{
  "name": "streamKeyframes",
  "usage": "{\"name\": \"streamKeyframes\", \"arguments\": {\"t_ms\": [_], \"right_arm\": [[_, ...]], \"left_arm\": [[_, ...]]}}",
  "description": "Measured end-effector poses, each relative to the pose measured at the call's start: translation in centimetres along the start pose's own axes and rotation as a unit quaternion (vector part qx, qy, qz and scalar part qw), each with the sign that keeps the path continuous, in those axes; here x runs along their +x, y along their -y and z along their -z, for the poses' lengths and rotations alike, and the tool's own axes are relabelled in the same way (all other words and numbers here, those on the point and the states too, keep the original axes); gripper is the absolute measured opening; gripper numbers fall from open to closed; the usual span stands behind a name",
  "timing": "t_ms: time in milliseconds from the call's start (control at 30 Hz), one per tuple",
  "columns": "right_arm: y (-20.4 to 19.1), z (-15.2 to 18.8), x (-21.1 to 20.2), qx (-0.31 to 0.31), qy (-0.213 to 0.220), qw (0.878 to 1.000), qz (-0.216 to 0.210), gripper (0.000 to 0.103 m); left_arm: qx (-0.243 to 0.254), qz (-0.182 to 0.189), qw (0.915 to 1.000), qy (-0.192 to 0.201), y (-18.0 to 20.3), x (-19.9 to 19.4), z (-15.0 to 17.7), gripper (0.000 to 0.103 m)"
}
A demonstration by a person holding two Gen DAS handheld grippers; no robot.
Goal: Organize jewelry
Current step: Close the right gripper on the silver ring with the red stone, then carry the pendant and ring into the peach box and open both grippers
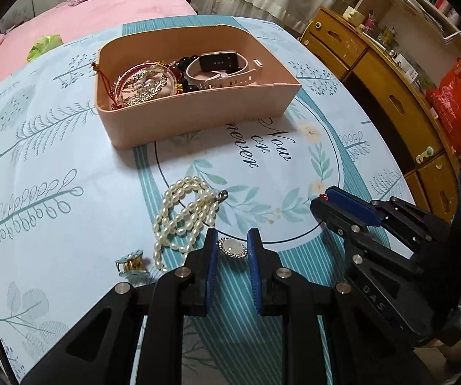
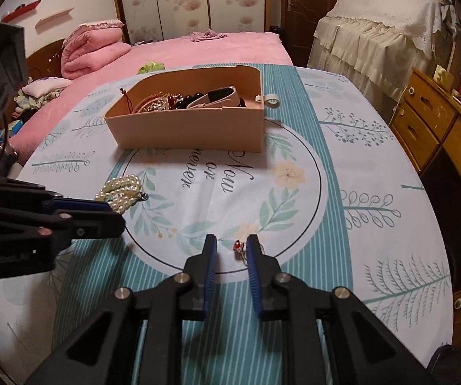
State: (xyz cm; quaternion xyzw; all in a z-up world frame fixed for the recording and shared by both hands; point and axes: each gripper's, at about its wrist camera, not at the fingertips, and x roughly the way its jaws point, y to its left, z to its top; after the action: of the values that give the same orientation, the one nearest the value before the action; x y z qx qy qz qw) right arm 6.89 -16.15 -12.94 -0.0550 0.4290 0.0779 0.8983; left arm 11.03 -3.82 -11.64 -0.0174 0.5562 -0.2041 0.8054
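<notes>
A small oval white brooch [image 1: 233, 247] with a sparkly rim sits between my left gripper's [image 1: 233, 246] blue pads, which touch its rim on both sides. A pearl necklace [image 1: 182, 218] [image 2: 121, 189] lies heaped on the tablecloth just left of it. In the right wrist view, a ring with a red stone [image 2: 238, 248] lies on the cloth inside my right gripper [image 2: 230, 243]. It rests against the right pad, with a gap to the left one. The pink box [image 1: 198, 122] [image 2: 185, 131] stands farther back, holding a pink watch [image 1: 220, 67], dark beads and bangles.
A small gold and pale-blue clip [image 1: 132, 264] lies left of my left gripper. The table carries a teal leaf-print cloth [image 2: 358, 166]. A pink bed [image 2: 198, 51] lies beyond it. A wooden cabinet [image 1: 390, 102] and a red bag [image 1: 455, 106] stand to the right.
</notes>
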Motion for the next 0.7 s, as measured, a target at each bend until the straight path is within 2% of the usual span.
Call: {"name": "streamKeyframes", "arguments": {"t_ms": [100, 367, 567, 700], "right_arm": [[0.2, 0.0, 0.0, 0.0, 0.002, 1.0, 0.008, 0.011], [0.1, -0.5, -0.4, -0.002, 0.003, 1.0, 0.001, 0.007], [-0.2, -2.5, -1.6, -0.001, 0.023, 1.0, -0.018, 0.007], [-0.4, -5.0, -2.5, -0.005, 0.053, 0.998, -0.033, 0.007]], "left_arm": [[-0.006, 0.003, 1.0, 0.003, -0.3, -0.3, 0.1, 0.016], [-0.01, 0.001, 0.9998, 0.015, -0.6, -1.5, -0.6, 0.016], [-0.022, -0.008, 0.9985, 0.049, -1.2, -3.9, -2.8, 0.016], [-0.038, -0.017, 0.996, 0.079, -2.0, -5.1, -4.9, 0.016]]}}
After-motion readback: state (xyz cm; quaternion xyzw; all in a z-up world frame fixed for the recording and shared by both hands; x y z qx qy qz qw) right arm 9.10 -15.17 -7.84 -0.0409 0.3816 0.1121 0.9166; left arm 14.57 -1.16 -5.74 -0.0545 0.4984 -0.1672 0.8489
